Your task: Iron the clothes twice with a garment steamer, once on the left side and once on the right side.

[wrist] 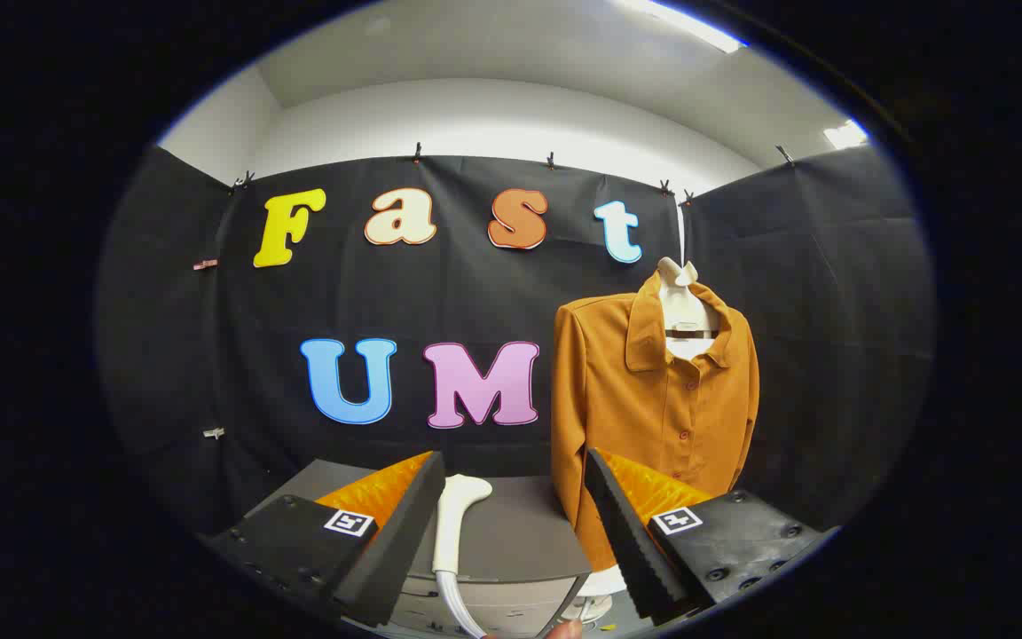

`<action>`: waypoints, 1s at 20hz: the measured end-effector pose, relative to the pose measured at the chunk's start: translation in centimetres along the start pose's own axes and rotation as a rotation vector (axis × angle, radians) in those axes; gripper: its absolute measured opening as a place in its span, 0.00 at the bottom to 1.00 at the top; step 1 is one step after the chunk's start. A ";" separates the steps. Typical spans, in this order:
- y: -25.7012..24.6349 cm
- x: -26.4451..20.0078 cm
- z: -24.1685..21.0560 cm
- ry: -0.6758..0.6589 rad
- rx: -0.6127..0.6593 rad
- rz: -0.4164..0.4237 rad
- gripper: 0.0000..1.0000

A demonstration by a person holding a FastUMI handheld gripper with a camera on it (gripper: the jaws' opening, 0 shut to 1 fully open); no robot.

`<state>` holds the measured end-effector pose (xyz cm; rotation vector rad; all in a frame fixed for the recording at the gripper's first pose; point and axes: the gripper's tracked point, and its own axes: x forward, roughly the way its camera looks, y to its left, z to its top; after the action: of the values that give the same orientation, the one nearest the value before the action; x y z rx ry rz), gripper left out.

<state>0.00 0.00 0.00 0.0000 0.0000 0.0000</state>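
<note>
An orange-brown button-up shirt (653, 399) hangs on a white hanger (684, 306) in front of the black cloth wall, just beyond my right finger. A white garment steamer (451, 524) lies on a grey cabinet top (520, 532), its head pointing away and its hose running down toward me. It sits between my fingers, close to the left one. My gripper (511, 524) is open, its fingers wide apart and touching nothing. A fingertip of a person's hand (564, 630) peeks in below.
The grey cabinet has drawers (484, 612) on its front below the top. A white round base (604, 590) stands under the shirt. Black cloth walls close in the booth on the left, back and right.
</note>
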 end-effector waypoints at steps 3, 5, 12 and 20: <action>0.4 -0.4 -0.1 0.002 -0.015 0.003 0.98; 0.9 -0.8 -0.3 0.005 -0.018 0.014 0.98; 1.2 -0.9 -0.2 0.002 -0.032 0.034 0.98; 3.2 -1.4 -0.8 0.004 -0.038 0.053 0.98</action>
<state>-1.40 3.25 -0.80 -0.0377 0.0043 0.0531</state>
